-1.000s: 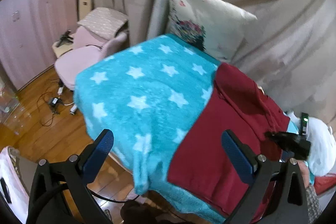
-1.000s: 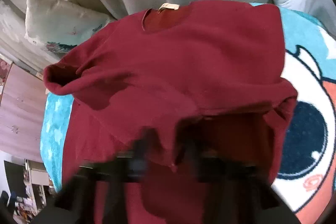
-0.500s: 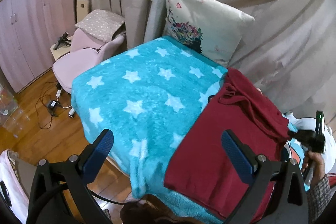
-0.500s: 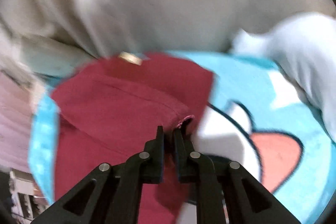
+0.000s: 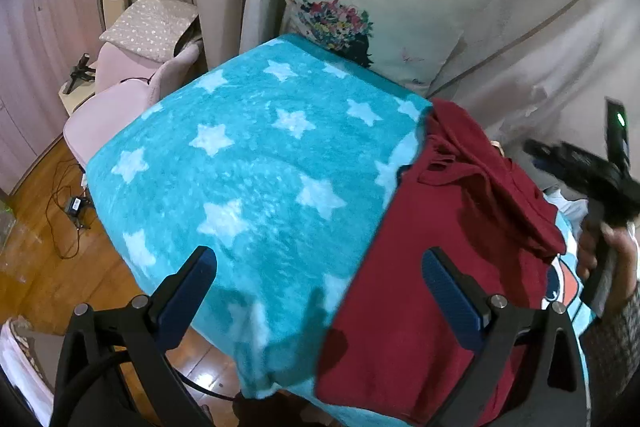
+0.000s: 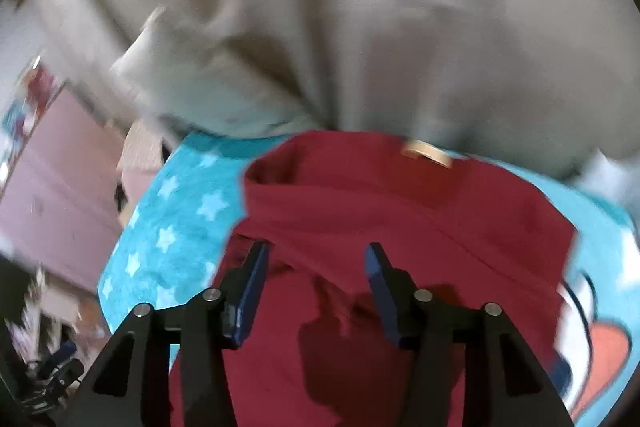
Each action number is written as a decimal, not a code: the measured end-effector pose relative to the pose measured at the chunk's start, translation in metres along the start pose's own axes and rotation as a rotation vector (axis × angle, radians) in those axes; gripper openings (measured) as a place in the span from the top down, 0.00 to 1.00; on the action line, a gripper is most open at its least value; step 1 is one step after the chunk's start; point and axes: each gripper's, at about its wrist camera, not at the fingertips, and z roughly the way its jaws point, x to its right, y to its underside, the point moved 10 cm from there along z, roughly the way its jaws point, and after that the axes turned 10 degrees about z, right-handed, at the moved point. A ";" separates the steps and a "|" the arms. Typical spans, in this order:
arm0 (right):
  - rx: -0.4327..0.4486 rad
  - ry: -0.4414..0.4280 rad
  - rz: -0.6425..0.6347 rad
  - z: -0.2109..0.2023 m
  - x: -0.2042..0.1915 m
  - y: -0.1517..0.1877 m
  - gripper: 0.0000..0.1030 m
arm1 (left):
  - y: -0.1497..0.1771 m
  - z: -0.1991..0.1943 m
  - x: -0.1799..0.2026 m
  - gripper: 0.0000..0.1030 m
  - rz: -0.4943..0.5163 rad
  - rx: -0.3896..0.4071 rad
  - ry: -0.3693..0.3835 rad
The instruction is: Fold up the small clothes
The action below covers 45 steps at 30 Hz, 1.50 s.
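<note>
A dark red sweater (image 5: 432, 267) lies on a turquoise star blanket (image 5: 256, 163), one sleeve folded across its body. My left gripper (image 5: 320, 267) hovers open above the blanket and the sweater's near edge, holding nothing. In the right wrist view the sweater (image 6: 400, 227) fills the middle, its tan neck label (image 6: 428, 153) at the far side. My right gripper (image 6: 316, 259) hangs above it with jaws opening and nothing between them. The right gripper (image 5: 580, 171) also shows in the left wrist view, held by a hand at the right edge.
A white floral pillow (image 5: 380, 7) leans on beige curtains (image 5: 540, 27) behind the blanket. A pink chair (image 5: 132, 83) stands left, over a wooden floor (image 5: 40, 247) with cables. The blanket carries a cartoon print (image 6: 600, 327) right of the sweater.
My right gripper let go of the sweater's fabric, opened, and rose above it. The sleeve now lies folded over the body. My left gripper moved closer to the blanket.
</note>
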 end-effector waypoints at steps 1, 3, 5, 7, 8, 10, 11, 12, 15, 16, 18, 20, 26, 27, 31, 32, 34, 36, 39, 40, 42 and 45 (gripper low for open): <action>-0.013 0.009 -0.049 0.015 -0.018 -0.001 0.42 | -0.001 0.005 -0.006 0.01 -0.001 -0.008 0.001; -0.044 0.040 -0.152 0.047 -0.050 0.002 0.42 | -0.002 0.013 -0.016 0.01 -0.008 -0.025 0.001; -0.057 0.094 -0.242 0.074 -0.067 0.005 0.42 | -0.001 0.023 -0.029 0.01 -0.021 -0.049 0.004; -0.048 0.190 -0.357 0.098 -0.072 0.008 0.43 | -0.002 0.029 -0.038 0.01 -0.031 -0.061 0.005; -0.047 0.266 -0.424 0.109 -0.073 0.009 0.43 | -0.002 0.032 -0.042 0.01 -0.035 -0.068 0.006; -0.082 0.393 -0.528 0.128 -0.064 0.008 0.87 | -0.003 0.036 -0.049 0.01 -0.039 -0.075 0.010; -0.100 0.375 -0.502 0.126 -0.061 0.004 0.89 | -0.004 0.038 -0.051 0.01 -0.038 -0.077 0.013; -0.115 0.304 -0.408 0.118 -0.057 -0.006 0.89 | -0.004 0.041 -0.053 0.01 -0.037 -0.080 0.020; -0.094 0.179 -0.197 0.098 -0.035 -0.040 0.89 | -0.007 0.049 -0.052 0.01 -0.029 -0.090 0.045; -0.087 0.162 -0.129 0.095 -0.023 -0.049 0.89 | -0.010 0.052 -0.050 0.01 -0.024 -0.092 0.054; -0.076 0.169 0.020 0.095 0.013 -0.068 0.83 | -0.015 0.057 -0.041 0.01 -0.006 -0.094 0.077; -0.070 0.266 0.098 0.098 0.049 -0.070 0.75 | -0.020 0.062 -0.032 0.01 0.010 -0.097 0.103; -0.031 0.168 0.285 0.061 0.068 -0.058 0.71 | -0.032 0.077 -0.002 0.01 0.072 -0.104 0.160; -0.034 0.108 0.275 0.054 0.053 -0.051 0.66 | -0.033 0.081 0.002 0.01 0.076 -0.109 0.168; -0.066 0.069 0.106 0.051 0.004 -0.019 0.58 | -0.042 0.091 0.016 0.01 0.103 -0.114 0.193; -0.072 0.092 0.045 0.055 -0.003 -0.013 0.58 | -0.046 0.092 0.020 0.01 0.113 -0.106 0.200; -0.097 0.138 -0.085 0.070 -0.018 -0.002 0.57 | -0.058 0.094 0.030 0.01 0.141 -0.077 0.208; -0.115 0.170 -0.174 0.084 -0.029 0.004 0.56 | -0.068 0.095 0.037 0.01 0.158 -0.053 0.217; -0.120 0.279 -0.319 0.109 -0.035 0.007 0.63 | -0.077 0.096 0.042 0.01 0.176 -0.033 0.225; -0.141 0.313 -0.333 0.114 -0.032 0.005 0.93 | -0.078 0.096 0.042 0.01 0.182 -0.028 0.226; -0.122 0.259 -0.236 0.105 -0.028 -0.013 0.93 | -0.083 0.098 0.042 0.01 0.195 -0.015 0.226; -0.080 0.178 -0.093 0.088 -0.012 -0.049 0.93 | -0.093 0.103 0.042 0.01 0.206 0.001 0.223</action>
